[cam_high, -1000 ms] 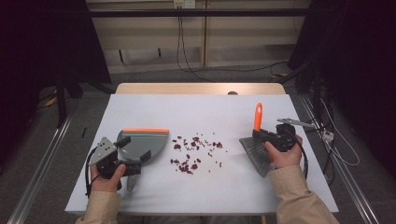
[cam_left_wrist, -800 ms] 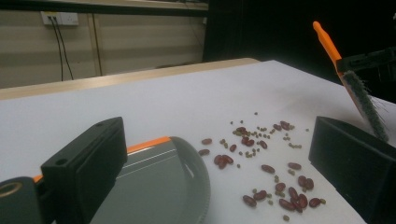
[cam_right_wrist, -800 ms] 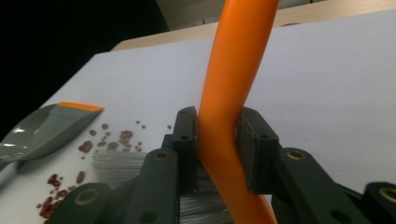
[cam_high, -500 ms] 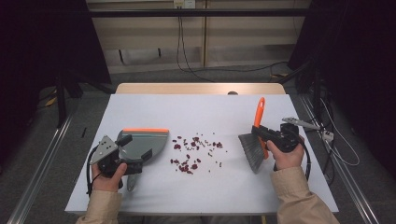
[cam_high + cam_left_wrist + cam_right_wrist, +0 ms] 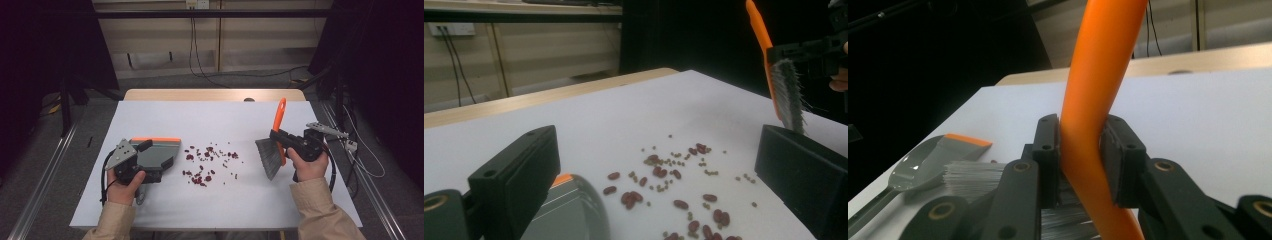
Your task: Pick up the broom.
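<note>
A dark room with a pale wall at the back is sitting behind a big white table. Black cables are hanging down the wall and lying on the floor.

A person in tan sleeves is standing at the near edge of the table and is holding a claw in each hand.

On the left side of the table, a grey dustpan with an orange lip is lying flat. Its open mouth is facing the middle of the table. The left gripper is sitting over the back part of the dustpan. In the left gripper view its two black jaws are standing wide apart, and I cannot tell if they are pinching the pan.

On the right side, the right gripper is clamping tight on the orange handle of a small brush. The handle is pointing up and the grey bristles are pointing down, just above the table.

Between the dustpan and the brush, small red beans and tiny green bits are lying scattered on the table.
</note>
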A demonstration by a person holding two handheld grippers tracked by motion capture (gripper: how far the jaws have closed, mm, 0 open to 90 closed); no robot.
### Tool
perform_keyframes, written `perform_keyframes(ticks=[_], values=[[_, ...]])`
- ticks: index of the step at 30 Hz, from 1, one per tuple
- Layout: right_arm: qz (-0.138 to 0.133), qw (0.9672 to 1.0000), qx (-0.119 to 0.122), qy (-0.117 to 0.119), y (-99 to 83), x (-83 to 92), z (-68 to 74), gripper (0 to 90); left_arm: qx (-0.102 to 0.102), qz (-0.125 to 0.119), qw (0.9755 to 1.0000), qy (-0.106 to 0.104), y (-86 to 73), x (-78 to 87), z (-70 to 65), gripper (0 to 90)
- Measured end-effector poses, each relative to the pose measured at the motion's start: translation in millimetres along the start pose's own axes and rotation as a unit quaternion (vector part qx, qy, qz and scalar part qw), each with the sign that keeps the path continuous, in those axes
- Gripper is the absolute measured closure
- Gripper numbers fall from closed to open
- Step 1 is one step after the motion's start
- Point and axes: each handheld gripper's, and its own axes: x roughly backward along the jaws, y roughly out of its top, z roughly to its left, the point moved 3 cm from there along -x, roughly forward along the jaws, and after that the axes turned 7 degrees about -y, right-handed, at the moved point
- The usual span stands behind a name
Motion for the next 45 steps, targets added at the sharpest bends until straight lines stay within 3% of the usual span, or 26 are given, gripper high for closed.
perform_keyframes(ticks=[10, 20, 23, 28, 34, 40, 45], values=[[-0.020, 0.9994, 0.026, 0.008, 6.7, -14.2, 35.9, 70.9, 0.012, 0.009, 0.9992, -0.038, 21.8, -39.1, -22.5, 4.6], [-0.026, 0.9982, 0.050, 0.022, 12.0, -34.2, 74.1, 70.9, 0.025, 0.028, 0.9963, -0.078, 35.2, -80.6, -42.8, 5.7], [-0.032, 0.9978, 0.050, 0.030, 11.3, -40.2, 85.9, 70.8, 0.037, 0.029, 0.9949, -0.090, 37.4, -89.0, -44.8, 6.4], [-0.030, 0.9967, 0.064, 0.040, 8.1, -51.4, 107.0, 70.8, 0.052, 0.028, 0.9944, -0.087, 40.8, -92.3, -42.5, 12.3], [-0.031, 0.9959, 0.071, 0.048, -0.5, -64.6, 126.0, 70.8, 0.063, 0.040, 0.9939, -0.081, 38.6, -95.2, -39.4, 29.6], [-0.031, 0.9954, 0.071, 0.056, -5.0, -70.2, 134.7, 70.8, 0.070, 0.057, 0.9931, -0.075, 33.5, -94.7, -35.9, 55.3], [-0.034, 0.9953, 0.065, 0.064, -3.7, -68.7, 135.2, 70.7, 0.083, 0.058, 0.9895, -0.104, 30.0, -95.4, -35.0, 78.4]])
